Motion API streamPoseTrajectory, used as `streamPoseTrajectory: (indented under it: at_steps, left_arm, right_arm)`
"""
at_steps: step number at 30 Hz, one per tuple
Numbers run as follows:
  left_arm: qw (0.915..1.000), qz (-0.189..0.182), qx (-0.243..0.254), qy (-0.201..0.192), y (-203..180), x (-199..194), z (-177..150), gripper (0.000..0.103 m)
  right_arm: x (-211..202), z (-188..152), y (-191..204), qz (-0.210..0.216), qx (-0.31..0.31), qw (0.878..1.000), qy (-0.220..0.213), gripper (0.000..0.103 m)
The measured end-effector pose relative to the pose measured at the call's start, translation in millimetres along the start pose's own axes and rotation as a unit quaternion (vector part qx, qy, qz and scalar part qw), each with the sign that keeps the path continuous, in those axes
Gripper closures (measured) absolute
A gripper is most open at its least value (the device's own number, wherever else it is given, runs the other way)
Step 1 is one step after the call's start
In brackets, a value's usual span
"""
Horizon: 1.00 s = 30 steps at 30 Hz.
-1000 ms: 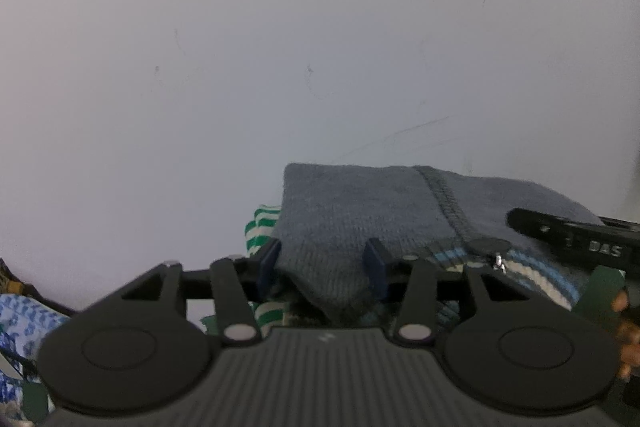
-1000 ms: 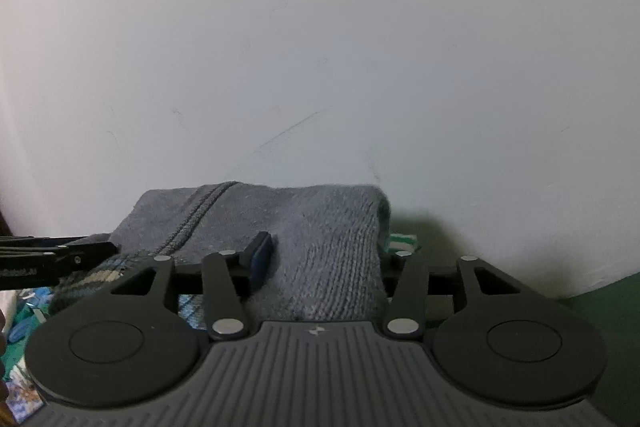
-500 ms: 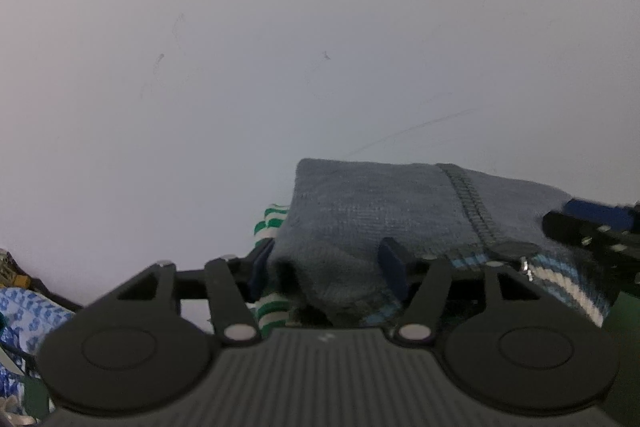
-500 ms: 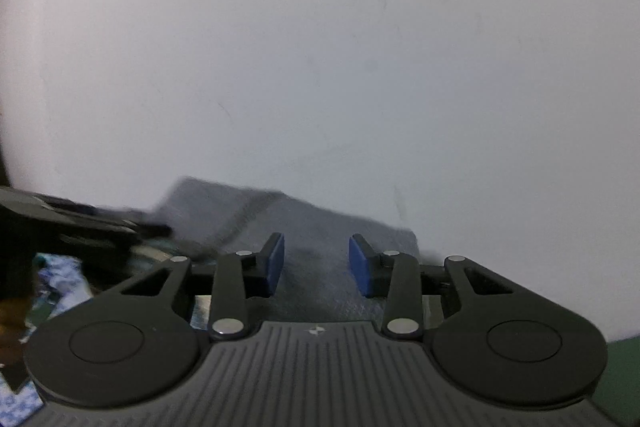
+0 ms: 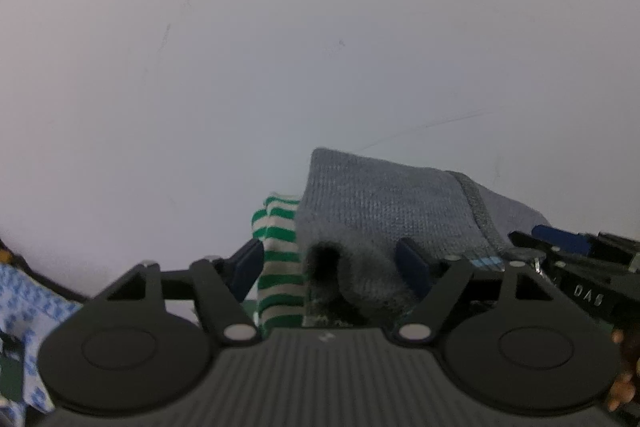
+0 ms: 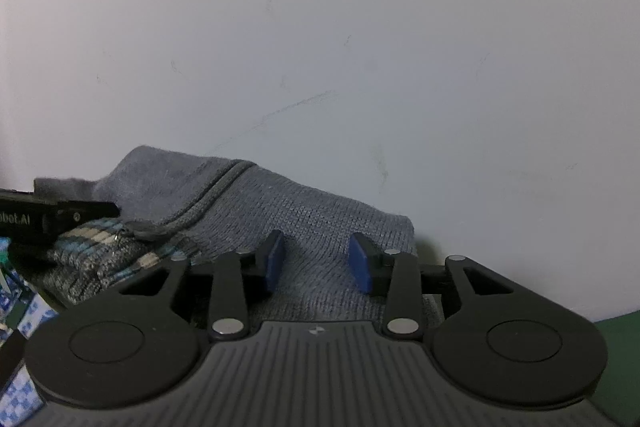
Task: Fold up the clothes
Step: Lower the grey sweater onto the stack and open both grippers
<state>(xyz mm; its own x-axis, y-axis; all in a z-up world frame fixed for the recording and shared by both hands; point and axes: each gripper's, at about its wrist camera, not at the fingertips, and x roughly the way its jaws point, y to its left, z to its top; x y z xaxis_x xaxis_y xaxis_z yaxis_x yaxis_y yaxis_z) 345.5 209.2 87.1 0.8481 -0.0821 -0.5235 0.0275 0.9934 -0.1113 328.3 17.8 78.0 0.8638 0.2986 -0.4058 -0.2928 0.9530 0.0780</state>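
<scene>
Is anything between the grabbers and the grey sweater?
No. The sweater already sits between the opening left gripper fingers, and the right gripper, also opening, has it between its fingers too.

Both grippers let go of the sweater

The left gripper (image 5: 330,269) is opening off the folded grey knitted sweater (image 5: 384,211); the right gripper (image 6: 316,261), repositioned, is opening slightly.

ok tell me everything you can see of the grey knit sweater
The grey knit sweater is a soft, folded bundle against the white wall, with a raised seam line and a band of blue and cream stripes. It lies on a green-and-white striped garment. The left gripper is opening around its near corner; the right gripper, also opening, straddles its other end.
</scene>
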Motion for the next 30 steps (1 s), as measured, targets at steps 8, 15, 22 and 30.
streamPoseTrajectory:
  at_steps: [8, 15, 22, 30]
  left_arm:
    - [0.9995, 0.020, 0.012, -0.020, 4, -12, 3, 0.033]
    - [0.9944, 0.013, 0.003, -0.105, 8, -57, 20, 0.051]
    - [0.9979, 0.026, 0.044, -0.039, -27, -6, 18, 0.049]
    - [0.9983, 0.052, 0.023, -0.014, -19, 20, 8, 0.032]
  right_arm:
    - [-16, 5, 17, 0.005, -0.027, 0.999, -0.045, 0.064]
    - [-39, 10, 33, 0.017, -0.047, 0.993, -0.102, 0.073]
    - [2, 11, 53, 0.041, -0.031, 0.997, -0.050, 0.073]
    - [40, 31, 51, 0.064, -0.037, 0.997, 0.002, 0.074]
